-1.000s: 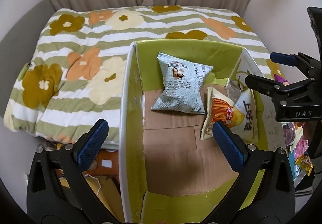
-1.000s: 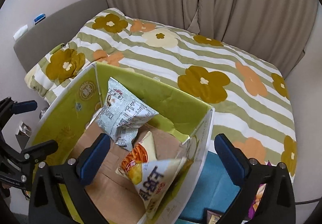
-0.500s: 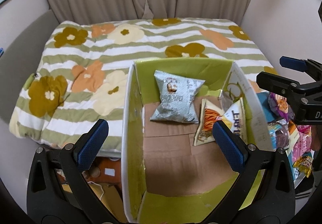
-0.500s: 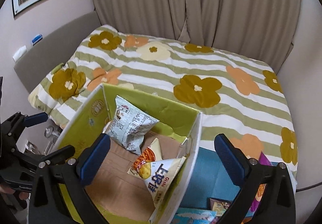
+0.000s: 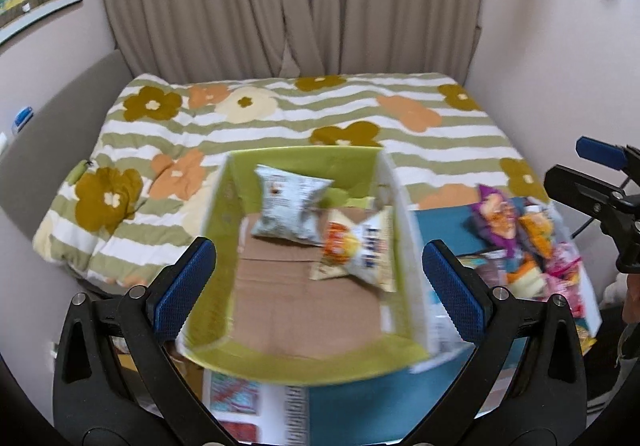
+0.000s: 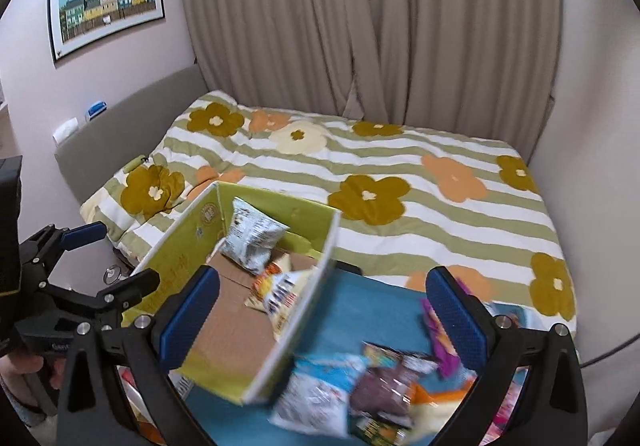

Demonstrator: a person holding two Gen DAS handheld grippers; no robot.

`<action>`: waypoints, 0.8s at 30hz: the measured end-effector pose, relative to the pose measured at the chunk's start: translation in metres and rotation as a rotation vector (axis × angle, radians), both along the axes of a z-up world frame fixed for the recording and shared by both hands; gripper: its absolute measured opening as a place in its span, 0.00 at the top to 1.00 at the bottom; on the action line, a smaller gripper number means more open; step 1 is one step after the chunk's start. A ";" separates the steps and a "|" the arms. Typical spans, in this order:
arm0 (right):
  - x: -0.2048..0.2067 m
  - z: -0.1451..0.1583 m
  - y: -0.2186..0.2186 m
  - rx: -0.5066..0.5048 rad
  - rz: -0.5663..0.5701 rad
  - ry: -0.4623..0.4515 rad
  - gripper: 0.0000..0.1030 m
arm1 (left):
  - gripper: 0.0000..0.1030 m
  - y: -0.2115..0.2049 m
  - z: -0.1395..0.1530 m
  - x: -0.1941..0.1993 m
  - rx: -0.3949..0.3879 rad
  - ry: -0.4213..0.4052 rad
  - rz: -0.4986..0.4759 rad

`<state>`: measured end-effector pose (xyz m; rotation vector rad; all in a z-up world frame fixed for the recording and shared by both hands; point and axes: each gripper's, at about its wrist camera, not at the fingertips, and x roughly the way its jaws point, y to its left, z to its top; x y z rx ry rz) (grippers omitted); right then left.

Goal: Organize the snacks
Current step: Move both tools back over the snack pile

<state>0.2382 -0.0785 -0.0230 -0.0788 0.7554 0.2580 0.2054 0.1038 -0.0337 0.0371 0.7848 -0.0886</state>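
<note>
Both my tools, left (image 5: pixel 318 276) and right (image 6: pixel 322 308), hang released, empty. Box (image 5: pixel 218 230) holds two bags; loose snacks (image 6: pixel 360 386) lie at its 3 o'clock. I should grip one bag squarely.

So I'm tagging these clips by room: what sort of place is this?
Most likely a bedroom: a bed with a flowered quilt, drawn curtains behind it, and a framed picture on the wall.

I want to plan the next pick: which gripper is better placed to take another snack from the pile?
Right. The right gripper is open and hangs over the snack pile on the blue surface; the left gripper, also open, faces the green box instead.
</note>
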 end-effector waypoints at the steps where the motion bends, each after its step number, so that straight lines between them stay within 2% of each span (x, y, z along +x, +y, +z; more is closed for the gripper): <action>1: -0.012 0.004 -0.014 -0.002 -0.010 -0.013 0.00 | 0.01 -0.013 0.002 -0.009 -0.008 -0.006 -0.009; 6: -0.052 0.011 -0.069 -0.011 -0.058 -0.033 0.00 | 0.01 -0.063 0.001 -0.041 -0.010 -0.013 -0.044; 12: -0.089 0.003 -0.132 -0.003 -0.116 -0.012 0.00 | 0.01 -0.116 -0.014 -0.076 -0.028 0.021 -0.071; 16: -0.108 -0.014 -0.169 0.006 -0.154 0.029 0.00 | 0.01 -0.144 -0.036 -0.096 -0.030 0.074 -0.082; 24: -0.139 -0.069 -0.213 0.039 -0.193 0.138 0.00 | 0.01 -0.184 -0.110 -0.120 -0.013 0.258 -0.117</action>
